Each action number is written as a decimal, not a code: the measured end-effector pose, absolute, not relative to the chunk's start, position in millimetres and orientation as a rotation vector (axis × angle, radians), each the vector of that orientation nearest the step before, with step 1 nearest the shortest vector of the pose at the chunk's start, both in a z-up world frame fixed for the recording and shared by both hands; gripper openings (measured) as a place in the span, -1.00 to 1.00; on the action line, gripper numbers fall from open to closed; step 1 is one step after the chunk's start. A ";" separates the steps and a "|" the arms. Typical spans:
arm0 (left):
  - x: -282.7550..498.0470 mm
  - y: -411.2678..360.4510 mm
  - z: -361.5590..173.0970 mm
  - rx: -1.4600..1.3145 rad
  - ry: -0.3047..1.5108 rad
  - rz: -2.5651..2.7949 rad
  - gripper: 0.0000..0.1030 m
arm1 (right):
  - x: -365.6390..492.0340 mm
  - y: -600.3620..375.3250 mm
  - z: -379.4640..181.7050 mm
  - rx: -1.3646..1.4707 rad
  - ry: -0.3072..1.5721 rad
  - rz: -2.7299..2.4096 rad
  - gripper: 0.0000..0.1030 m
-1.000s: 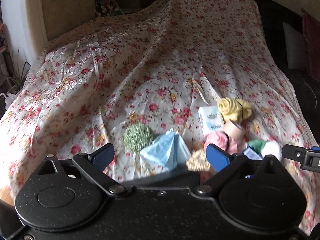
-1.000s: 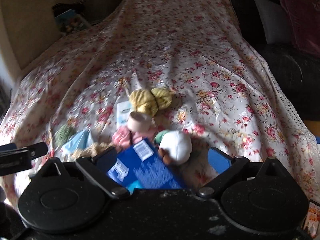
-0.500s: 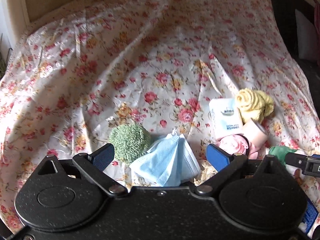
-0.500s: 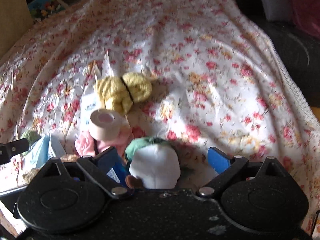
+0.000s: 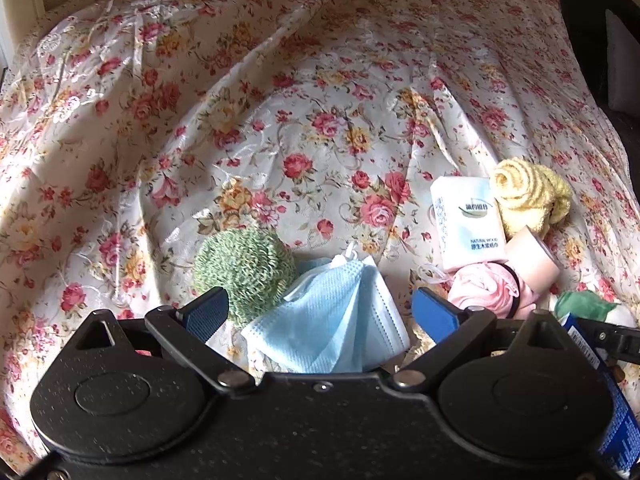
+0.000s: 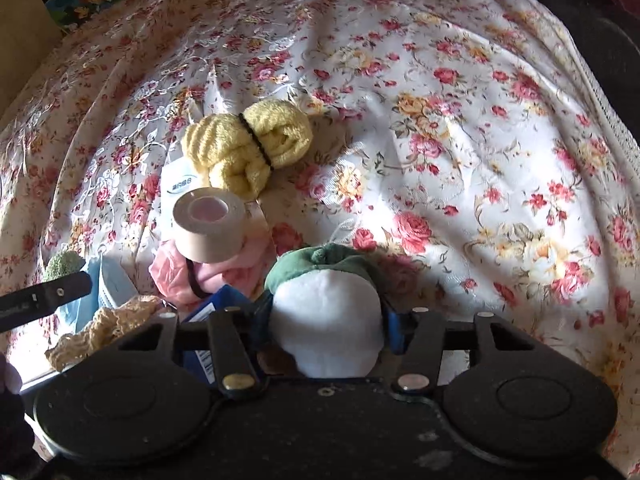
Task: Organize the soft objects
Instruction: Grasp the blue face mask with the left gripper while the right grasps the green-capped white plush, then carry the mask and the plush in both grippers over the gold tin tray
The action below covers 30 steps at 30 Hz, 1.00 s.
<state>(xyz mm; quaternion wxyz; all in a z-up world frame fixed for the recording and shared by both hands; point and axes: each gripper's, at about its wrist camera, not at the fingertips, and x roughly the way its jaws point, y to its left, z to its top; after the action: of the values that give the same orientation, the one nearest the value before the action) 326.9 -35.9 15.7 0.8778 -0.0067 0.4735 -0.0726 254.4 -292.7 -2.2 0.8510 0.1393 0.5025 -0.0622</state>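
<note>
The soft objects are being kept in a cluster on the floral bedspread [image 5: 280,128]. At the left, the green knitted ball [image 5: 244,268] is being left just beside the light blue face mask [image 5: 340,316], which is being framed by the left tool [image 5: 320,314], whose jaws are being held apart with nothing pressed. Further right, the tissue pack [image 5: 468,224], yellow rolled towel [image 6: 248,148], tape roll [image 6: 210,226] and pink cloth [image 6: 224,272] are being left touching one another. At the right, the white plush toy with a green cap [image 6: 326,312] is being squeezed by the right tool [image 6: 326,320], whose jaws are closing on it.
</note>
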 end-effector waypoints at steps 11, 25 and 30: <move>332.4 -49.2 9.4 0.024 1.005 -0.125 0.87 | 248.6 -294.2 8.4 0.314 1.003 -0.105 0.01; 342.7 -42.2 -6.7 -0.056 1.095 -0.116 0.86 | 243.6 -292.8 16.3 0.310 0.968 -0.088 0.01; 341.0 -46.9 -7.5 -0.084 1.098 -0.166 0.35 | 242.2 -291.1 18.7 0.301 0.957 -0.084 0.01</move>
<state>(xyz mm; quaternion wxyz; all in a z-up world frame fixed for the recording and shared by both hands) 341.0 -46.9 -7.5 0.8489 -0.0399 0.5211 -0.0786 242.2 -291.1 18.7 0.8758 0.1443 0.4588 -0.0405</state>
